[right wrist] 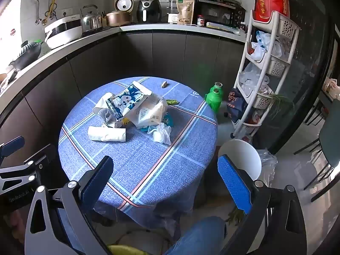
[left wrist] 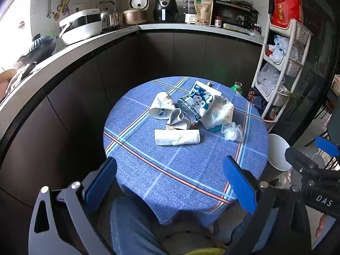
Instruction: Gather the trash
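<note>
Two grippers, left gripper (left wrist: 170, 182) and right gripper (right wrist: 167, 182), both spread wide, holding nothing; one paper roll (left wrist: 177, 137) lies crosswise; perhaps two bags (left wrist: 196, 104).

left gripper (left wrist: 172, 182) spread wide, right gripper (right wrist: 167, 182) likewise, both empty

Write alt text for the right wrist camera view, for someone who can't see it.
A heap of trash, wrappers, a paper roll and a crumpled plastic bag, lies on a round blue-plaid table. The open right gripper hovers at the near edge, empty; kitchen counter behind.
</note>
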The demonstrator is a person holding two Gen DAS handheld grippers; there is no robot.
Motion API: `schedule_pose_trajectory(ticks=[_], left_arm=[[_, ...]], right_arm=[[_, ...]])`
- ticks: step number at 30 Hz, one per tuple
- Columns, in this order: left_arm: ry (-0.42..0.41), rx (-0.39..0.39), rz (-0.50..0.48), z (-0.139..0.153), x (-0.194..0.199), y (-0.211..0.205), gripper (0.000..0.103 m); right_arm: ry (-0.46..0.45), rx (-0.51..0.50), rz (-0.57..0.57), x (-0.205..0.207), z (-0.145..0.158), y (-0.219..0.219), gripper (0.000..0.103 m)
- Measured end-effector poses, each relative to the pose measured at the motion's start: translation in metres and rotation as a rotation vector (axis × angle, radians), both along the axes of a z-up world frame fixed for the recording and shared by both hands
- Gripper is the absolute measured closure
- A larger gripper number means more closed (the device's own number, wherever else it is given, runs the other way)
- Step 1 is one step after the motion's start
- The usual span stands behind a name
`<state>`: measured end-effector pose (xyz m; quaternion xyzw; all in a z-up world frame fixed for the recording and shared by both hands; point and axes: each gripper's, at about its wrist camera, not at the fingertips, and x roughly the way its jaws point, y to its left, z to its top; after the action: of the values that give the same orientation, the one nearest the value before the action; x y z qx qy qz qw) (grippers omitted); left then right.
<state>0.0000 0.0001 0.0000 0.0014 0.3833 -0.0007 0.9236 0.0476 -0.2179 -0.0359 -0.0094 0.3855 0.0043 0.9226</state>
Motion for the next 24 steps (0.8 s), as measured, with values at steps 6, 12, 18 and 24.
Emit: schedule_pose_trajectory(ticks=[6, 12, 18, 24], left_arm=[[0.001, 0.002, 0.001, -0.0001, 0.0006, 0.0002, 0.004], [-0.006, 0.002, -0.001, 0.0003, -0.0003, -0.0001, 0.004], [-0.007, 0.001, -0.002, 0.0003, 0.0006, 0.0004, 0.004], [-0.009, 0.002, 0.001, 0.0, 0.0, -0.0004, 0.004]], right_arm=[[-0.003, 0.001, 0.0, -0.0017, 0.0008, 0.0001, 0.008], [-0.005, -0.001, 0.0, -0.0034, 0.002, 0.0003, 0.008], [-0.006, -0.001, 0.0, -0.0039, 0.0035, -0.0001, 0.008], [-0.007, -0.003, 0.0, -0.0043, 0.0021, 0.0023, 0.008]])
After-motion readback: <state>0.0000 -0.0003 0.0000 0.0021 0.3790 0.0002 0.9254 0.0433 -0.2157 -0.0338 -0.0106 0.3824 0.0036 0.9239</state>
